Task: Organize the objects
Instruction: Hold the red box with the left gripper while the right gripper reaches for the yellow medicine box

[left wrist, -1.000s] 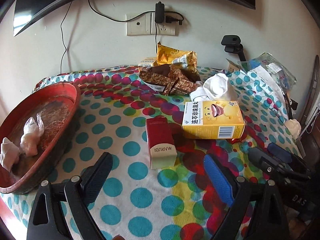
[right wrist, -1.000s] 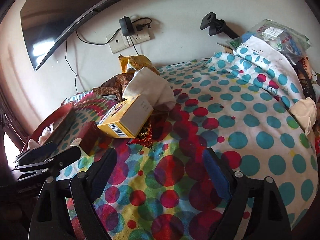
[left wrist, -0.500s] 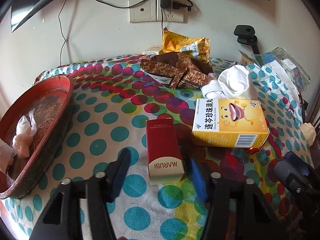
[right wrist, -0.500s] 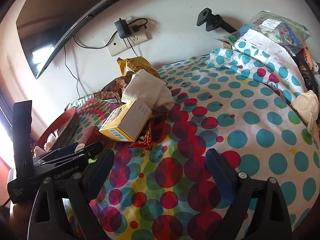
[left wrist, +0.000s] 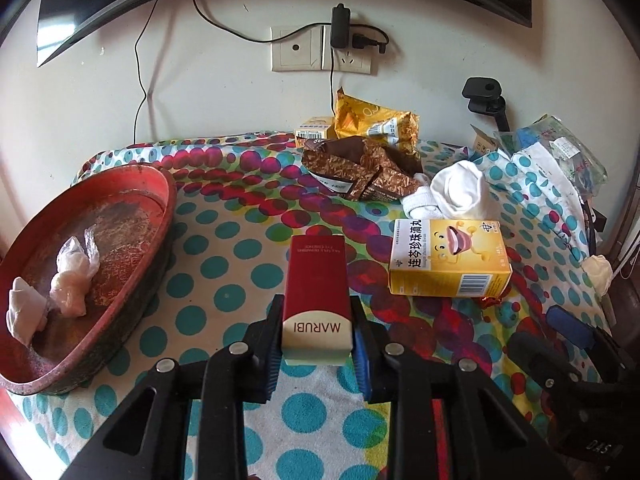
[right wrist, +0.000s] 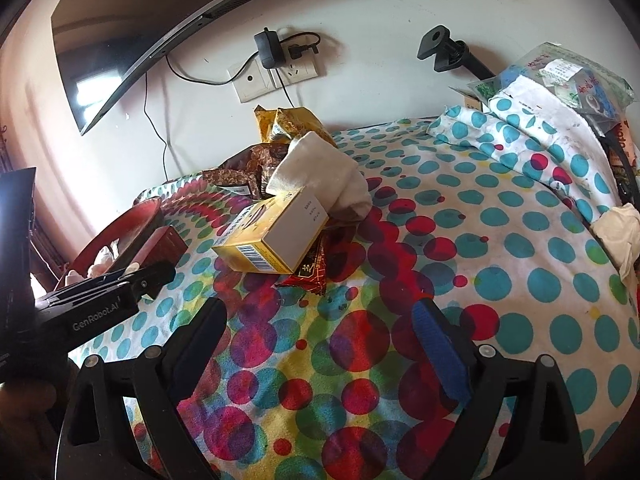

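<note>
My left gripper (left wrist: 316, 344) is shut on the red MARUBI box (left wrist: 316, 280), which lies on the polka-dot cloth with its white end toward me. It also shows in the right wrist view (right wrist: 160, 244), with the left gripper's body (right wrist: 100, 300) at it. My right gripper (right wrist: 320, 328) is open and empty above the cloth, short of the yellow medicine box (right wrist: 276, 236). That yellow box (left wrist: 448, 256) lies right of the red box. A red tray (left wrist: 80, 240) holding wrapped bundles (left wrist: 72, 276) stands at the left.
Brown and gold snack wrappers (left wrist: 360, 168) and a rolled white sock (left wrist: 456, 188) lie behind the boxes. A red foil packet (right wrist: 312, 268) sits under the yellow box. Bags and cloth are piled at the right (right wrist: 552, 92). Wall sockets with cables (left wrist: 320, 52) are behind.
My left gripper moved forward to the red box and closed on its sides. My right gripper stayed open and hardly moved.
</note>
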{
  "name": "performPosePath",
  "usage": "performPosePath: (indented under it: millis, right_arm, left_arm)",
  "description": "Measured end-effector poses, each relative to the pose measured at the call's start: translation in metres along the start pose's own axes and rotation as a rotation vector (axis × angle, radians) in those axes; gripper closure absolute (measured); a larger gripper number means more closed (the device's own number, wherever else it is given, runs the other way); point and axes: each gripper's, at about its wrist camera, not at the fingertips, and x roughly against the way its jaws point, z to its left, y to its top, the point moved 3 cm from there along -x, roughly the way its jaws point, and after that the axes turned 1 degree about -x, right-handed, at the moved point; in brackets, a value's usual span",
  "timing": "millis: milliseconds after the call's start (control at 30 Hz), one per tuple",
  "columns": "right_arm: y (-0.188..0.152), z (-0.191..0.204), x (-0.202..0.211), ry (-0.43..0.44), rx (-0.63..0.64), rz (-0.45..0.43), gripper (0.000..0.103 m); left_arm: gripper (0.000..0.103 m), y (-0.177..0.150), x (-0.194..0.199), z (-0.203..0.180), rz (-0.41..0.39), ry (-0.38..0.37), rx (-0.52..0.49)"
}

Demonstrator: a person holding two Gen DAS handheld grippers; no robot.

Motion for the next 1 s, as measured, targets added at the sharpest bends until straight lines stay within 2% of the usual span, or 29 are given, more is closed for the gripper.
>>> performPosePath:
  millis: [233,400,533,600,700,733,833,900,1000]
  right_arm:
    - [-0.002,0.015,-0.005,0.037,0.054,0.012,0.010]
    - [0.019,0.024,-0.011,0.091,0.086,0.024,0.010]
    - [0.049,0.026,-0.030,0.097,0.119,0.114,0.010]
    - [0.058,0.027,-0.037,0.109,0.130,0.127,0.010]
    - [0.062,0.029,-0.049,0.100,0.156,0.177,0.012]
    - [0.061,0.031,-0.051,0.108,0.159,0.185,0.015]
    - [0.061,0.026,-0.047,0.092,0.142,0.151,0.015]
    - [0.068,0.015,-0.049,0.052,0.083,0.128,0.015]
    - [0.078,0.005,-0.057,0.068,-0.010,0.143,0.015]
  left_arm:
    - [0.074,-0.021,0.033,0.014,-0.010,-0.017,-0.008]
    - [0.074,-0.042,0.055,0.025,-0.014,-0.021,-0.029]
    - [0.074,-0.056,0.062,0.039,0.004,-0.035,0.009]
    - [0.074,-0.062,0.063,0.044,0.008,-0.040,0.028]
    - [0.074,-0.068,0.063,0.051,0.012,-0.043,0.045]
    - [0.074,-0.069,0.064,0.053,0.011,-0.044,0.050]
    - [0.074,-0.070,0.067,0.062,0.003,-0.046,0.072]
    - [0.074,-0.072,0.066,0.066,0.007,-0.049,0.084]
    - [0.074,-0.075,0.065,0.070,0.013,-0.053,0.100]
